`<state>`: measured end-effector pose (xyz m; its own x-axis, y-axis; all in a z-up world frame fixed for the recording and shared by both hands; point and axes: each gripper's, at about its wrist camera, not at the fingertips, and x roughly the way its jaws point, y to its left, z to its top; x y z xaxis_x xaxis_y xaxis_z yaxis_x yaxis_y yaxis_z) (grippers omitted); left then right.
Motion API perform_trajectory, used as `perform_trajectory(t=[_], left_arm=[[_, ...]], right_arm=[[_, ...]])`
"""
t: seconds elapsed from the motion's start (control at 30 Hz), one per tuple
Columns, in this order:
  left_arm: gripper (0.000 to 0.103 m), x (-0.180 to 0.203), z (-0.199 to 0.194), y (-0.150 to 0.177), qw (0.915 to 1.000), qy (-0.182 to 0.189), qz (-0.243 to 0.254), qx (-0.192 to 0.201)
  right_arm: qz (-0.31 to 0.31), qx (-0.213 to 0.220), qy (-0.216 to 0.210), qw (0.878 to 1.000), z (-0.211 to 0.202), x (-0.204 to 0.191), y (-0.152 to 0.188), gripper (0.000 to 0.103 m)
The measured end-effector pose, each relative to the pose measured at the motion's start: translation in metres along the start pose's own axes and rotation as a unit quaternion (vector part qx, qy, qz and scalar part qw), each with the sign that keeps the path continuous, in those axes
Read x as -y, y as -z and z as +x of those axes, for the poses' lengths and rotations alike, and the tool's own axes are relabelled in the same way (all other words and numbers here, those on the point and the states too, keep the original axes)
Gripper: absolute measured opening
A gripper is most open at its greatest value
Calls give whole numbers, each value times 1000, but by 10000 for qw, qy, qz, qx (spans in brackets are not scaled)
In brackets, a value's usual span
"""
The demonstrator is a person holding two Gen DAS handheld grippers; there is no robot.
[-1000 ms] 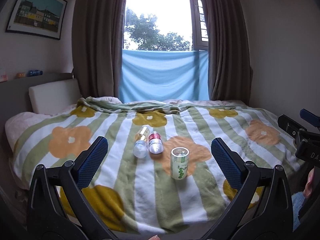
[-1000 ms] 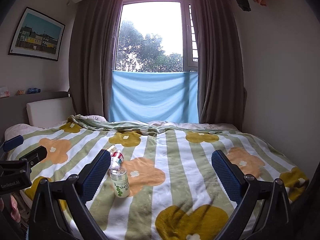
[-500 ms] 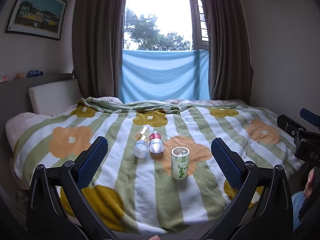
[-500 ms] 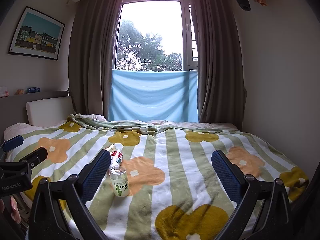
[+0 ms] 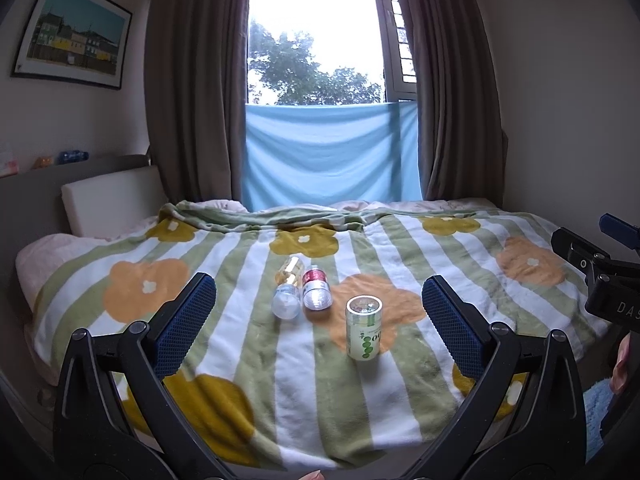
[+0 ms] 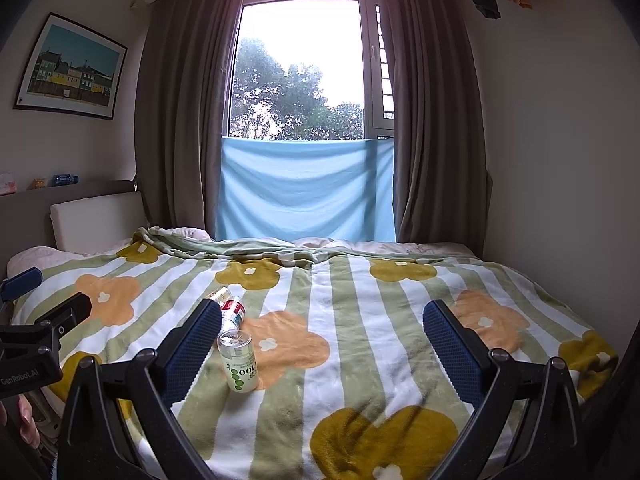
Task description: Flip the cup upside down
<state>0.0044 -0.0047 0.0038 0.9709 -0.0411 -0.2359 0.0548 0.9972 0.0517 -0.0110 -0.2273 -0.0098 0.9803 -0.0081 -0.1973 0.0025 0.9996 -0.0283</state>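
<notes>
A clear cup with green dots and print (image 5: 363, 333) stands on the striped flower blanket (image 5: 256, 356), slightly tilted; it also shows in the right wrist view (image 6: 238, 361). My left gripper (image 5: 319, 322) is open and empty, held back from the cup, which sits between its fingers in the view. My right gripper (image 6: 322, 347) is open and empty, and the cup stands just right of its left finger (image 6: 196, 340).
Two bottles lie side by side behind the cup: a clear one with a yellow label (image 5: 289, 287) and one with a red label (image 5: 316, 289). The bed meets a headboard (image 5: 108, 196) at left and curtains (image 5: 192, 92) at the back.
Both grippers have drifted very slightly; the cup and bottles have not moved.
</notes>
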Motion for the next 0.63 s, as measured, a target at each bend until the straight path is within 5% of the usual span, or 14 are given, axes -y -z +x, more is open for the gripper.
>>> perform_trajectory(t=[0.63], left_arm=[[103, 9, -11, -1, 9991, -148, 135, 373]], right_arm=[[38, -40, 53, 10000, 0, 2, 5, 101]])
